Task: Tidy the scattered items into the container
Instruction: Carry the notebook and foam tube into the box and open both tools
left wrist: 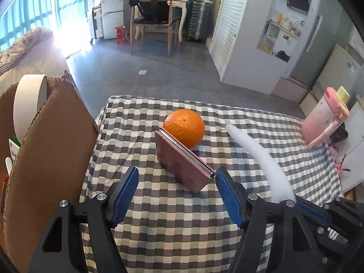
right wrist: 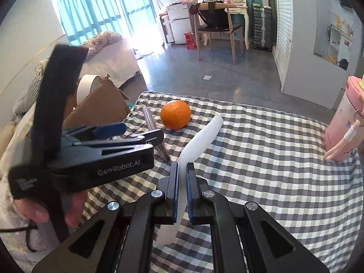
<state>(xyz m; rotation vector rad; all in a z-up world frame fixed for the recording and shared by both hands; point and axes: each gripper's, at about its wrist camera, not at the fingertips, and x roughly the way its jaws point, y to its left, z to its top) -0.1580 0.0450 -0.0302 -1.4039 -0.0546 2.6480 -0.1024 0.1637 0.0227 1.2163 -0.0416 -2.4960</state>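
An orange (left wrist: 184, 127) sits on the checked tablecloth (left wrist: 170, 216), with a pink flat case (left wrist: 182, 160) leaning against it on edge. My left gripper (left wrist: 177, 195) is open, its jaws on either side of the case's near end, not touching it. A white foam tube (left wrist: 261, 159) lies to the right. My right gripper (right wrist: 181, 191) is shut on the white foam tube (right wrist: 200, 138) near its close end. The orange (right wrist: 175, 114) and the case (right wrist: 152, 122) lie beyond it. The cardboard box (left wrist: 45, 150) stands at the left, holding a roll of white tape (left wrist: 27, 104).
A pink bottle (right wrist: 343, 125) with a strap stands at the table's right edge. The left gripper's body (right wrist: 95, 159) and the hand holding it fill the left of the right wrist view. The table's far edge drops to a grey floor; a bed is at the left.
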